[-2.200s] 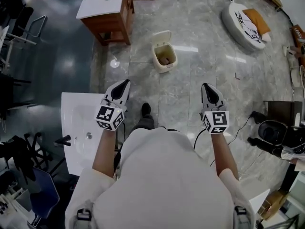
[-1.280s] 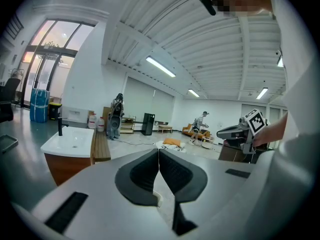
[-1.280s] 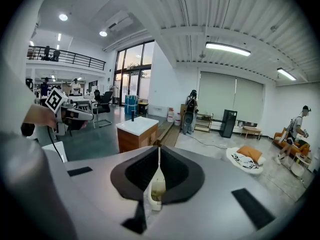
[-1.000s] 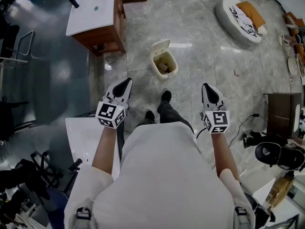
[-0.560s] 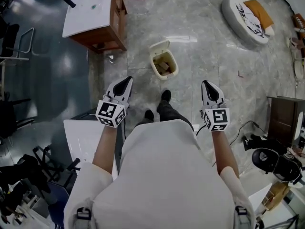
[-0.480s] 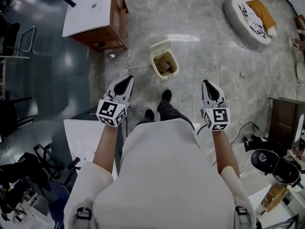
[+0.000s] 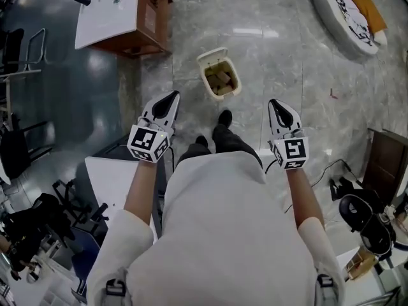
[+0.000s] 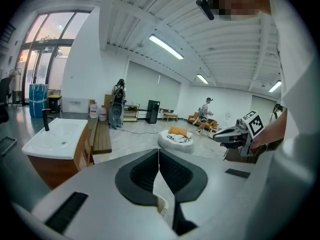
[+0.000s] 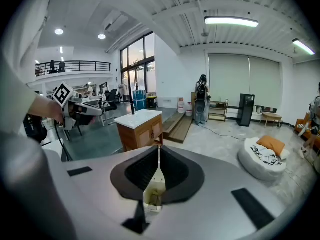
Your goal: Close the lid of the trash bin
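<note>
Marble floor [image 7: 287, 50] crossed toward trash bin [image 7: 224, 95], lid [image 7: 209, 54] seemingly still up; left claw [image 7: 171, 97] and right claw [image 7: 274, 102] clenched, empty

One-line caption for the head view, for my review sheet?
Person holds shut, empty left gripper and right gripper out toward a floor bin whose lid stands open.
</note>
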The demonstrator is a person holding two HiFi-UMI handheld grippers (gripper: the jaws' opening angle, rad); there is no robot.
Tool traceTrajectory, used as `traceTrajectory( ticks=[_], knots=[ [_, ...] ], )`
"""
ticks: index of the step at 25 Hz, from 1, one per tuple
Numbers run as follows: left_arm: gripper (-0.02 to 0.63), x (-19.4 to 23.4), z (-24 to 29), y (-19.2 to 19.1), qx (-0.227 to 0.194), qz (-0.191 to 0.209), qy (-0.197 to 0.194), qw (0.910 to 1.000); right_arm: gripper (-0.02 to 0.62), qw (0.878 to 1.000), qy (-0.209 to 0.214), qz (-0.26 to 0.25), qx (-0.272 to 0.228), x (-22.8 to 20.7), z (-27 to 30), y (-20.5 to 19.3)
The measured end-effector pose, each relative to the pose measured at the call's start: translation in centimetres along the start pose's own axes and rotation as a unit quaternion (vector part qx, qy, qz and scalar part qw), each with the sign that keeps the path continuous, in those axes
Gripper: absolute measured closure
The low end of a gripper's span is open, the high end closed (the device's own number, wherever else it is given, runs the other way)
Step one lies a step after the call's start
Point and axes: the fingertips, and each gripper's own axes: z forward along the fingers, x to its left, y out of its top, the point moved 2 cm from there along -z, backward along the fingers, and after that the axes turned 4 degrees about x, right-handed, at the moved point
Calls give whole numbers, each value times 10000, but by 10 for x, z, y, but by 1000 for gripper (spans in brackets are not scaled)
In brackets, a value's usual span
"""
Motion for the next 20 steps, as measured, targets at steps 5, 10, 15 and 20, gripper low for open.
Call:
traceTrajectory(
  ticks=[5, 10, 15, 20],
  knots=[
    [588, 1, 35, -6, 313, -10, -105, 9995, 561, 9998, 167, 33, 132, -15, 19, -13],
    [588, 5, 63, -18, 599, -140, -179, 9979, 561, 9993, 217, 167, 241, -28, 32, -26],
    [588, 12, 96, -32, 798, -51, -337, 9962, 561, 9985, 248, 331, 367, -31, 46, -41],
    [586, 29, 126, -58, 1148, -65, -519, 9920, 561, 9972, 284, 478, 506, -20, 61, -56]
  ],
)
